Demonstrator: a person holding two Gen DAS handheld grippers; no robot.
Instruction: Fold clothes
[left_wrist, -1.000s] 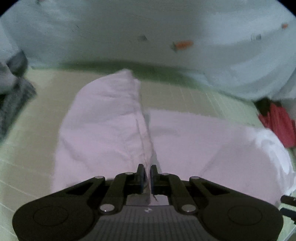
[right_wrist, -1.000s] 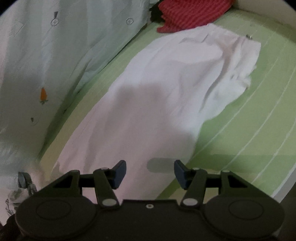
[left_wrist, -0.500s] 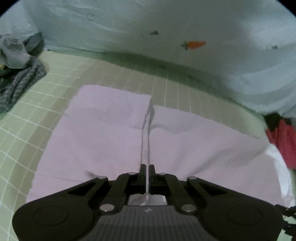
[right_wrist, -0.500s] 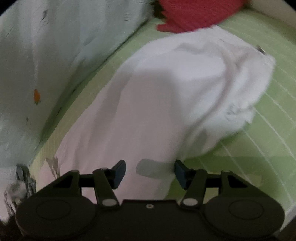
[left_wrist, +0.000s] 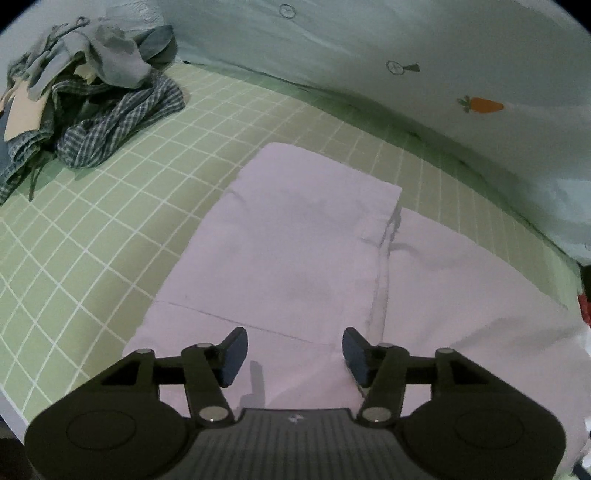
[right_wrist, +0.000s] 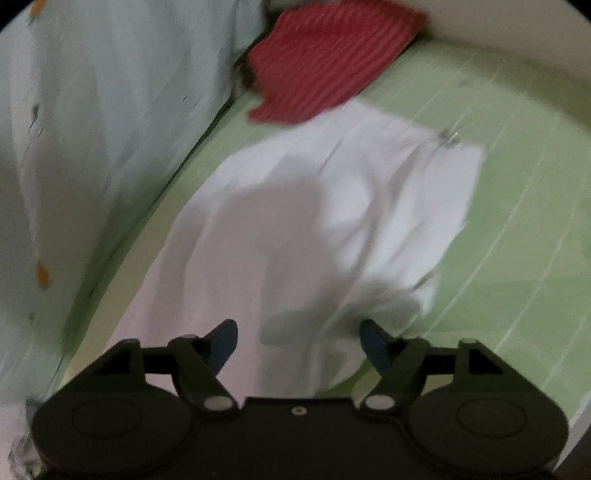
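Left gripper (left_wrist: 293, 350) just opened wide, leaving white garment (left_wrist: 295, 258) flat after folding; right gripper (right_wrist: 298, 341) likewise widening, empty.

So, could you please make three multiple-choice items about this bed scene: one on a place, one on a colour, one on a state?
1. In the left wrist view, where is the pile of unfolded clothes?
A. upper left
B. lower right
C. centre

2. What colour is the striped cloth beyond the white garment?
A. blue
B. red
C. yellow

3. How is the left hand-held gripper?
A. shut on the garment
B. open, holding nothing
C. out of view

Key: 1 A, the checked heap lies at the upper left; 2 B, it is plainly red; 3 B, its jaws have just been opening and stand apart over the garment.
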